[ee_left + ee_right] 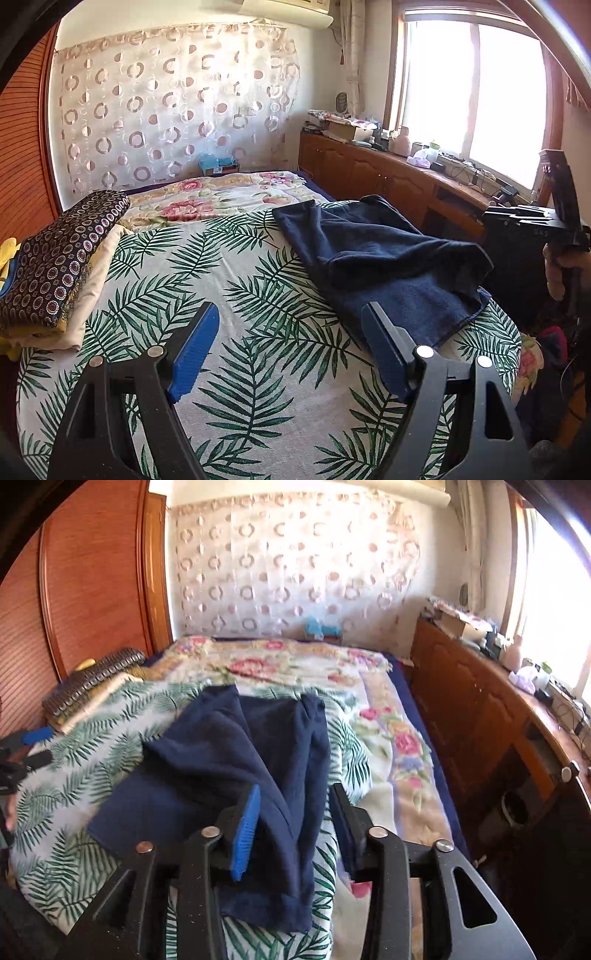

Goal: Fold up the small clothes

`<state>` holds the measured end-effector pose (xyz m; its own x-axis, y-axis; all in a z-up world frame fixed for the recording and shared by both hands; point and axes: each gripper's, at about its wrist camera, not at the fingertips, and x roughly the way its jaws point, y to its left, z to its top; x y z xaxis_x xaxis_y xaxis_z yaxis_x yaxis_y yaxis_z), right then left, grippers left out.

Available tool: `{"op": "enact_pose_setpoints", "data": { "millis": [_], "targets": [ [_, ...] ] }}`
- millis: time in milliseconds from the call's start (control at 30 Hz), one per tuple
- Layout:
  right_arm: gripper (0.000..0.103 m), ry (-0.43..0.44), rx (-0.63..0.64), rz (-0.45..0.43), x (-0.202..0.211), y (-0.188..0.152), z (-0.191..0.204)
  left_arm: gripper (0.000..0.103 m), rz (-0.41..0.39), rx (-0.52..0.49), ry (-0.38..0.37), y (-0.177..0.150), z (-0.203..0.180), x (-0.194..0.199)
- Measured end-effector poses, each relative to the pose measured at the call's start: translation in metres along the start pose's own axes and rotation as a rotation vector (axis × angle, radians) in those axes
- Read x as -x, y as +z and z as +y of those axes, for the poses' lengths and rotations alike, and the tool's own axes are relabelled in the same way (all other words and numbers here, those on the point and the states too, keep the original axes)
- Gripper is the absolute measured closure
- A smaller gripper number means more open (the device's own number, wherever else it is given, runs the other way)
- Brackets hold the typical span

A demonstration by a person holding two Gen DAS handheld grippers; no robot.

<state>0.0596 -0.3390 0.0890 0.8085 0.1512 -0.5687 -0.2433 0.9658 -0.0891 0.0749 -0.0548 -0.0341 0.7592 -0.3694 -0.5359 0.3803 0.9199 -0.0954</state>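
Both views are fisheye cameras riding behind a gripper's fingers and angled down over a bed toward the circle-patterned curtain (173, 110) on the far wall. The left wrist view sits low and near the palm-leaf sheet (251, 332), with the navy garment (388, 258) at right of centre and the window at upper right. The right wrist view hangs close over the same navy garment (236, 746), now central. Both share the sheet, the folded patterned pile (62, 254) at left and the wooden cabinet at right

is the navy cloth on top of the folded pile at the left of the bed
No, the navy cloth lies rumpled on the leaf-print sheet, apart from the folded pile, which is topped by a dark patterned cloth.
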Motion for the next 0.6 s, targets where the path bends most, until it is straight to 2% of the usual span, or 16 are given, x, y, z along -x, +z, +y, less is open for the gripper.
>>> {"op": "enact_pose_setpoints", "data": {
  "millis": [167, 367, 433, 600],
  "targets": [
    [0.058, 0.055, 0.021, -0.011, -0.012, -0.003, 0.018, 0.023, 0.000, -0.006, -0.005, 0.001, -0.002, -0.002],
    [0.058, 0.164, 0.050, 0.033, -0.069, 0.011, 0.043, 0.023, -0.002, -0.015, 0.006, 0.004, 0.000, -0.004],
    [0.058, 0.138, 0.076, 0.066, -0.087, 0.016, 0.056, 0.023, -0.005, -0.012, 0.014, 0.004, 0.003, -0.003],
    [0.058, 0.194, 0.138, 0.098, -0.114, 0.025, 0.082, 0.023, -0.005, -0.019, 0.035, 0.003, 0.010, 0.000]
  ]
}}
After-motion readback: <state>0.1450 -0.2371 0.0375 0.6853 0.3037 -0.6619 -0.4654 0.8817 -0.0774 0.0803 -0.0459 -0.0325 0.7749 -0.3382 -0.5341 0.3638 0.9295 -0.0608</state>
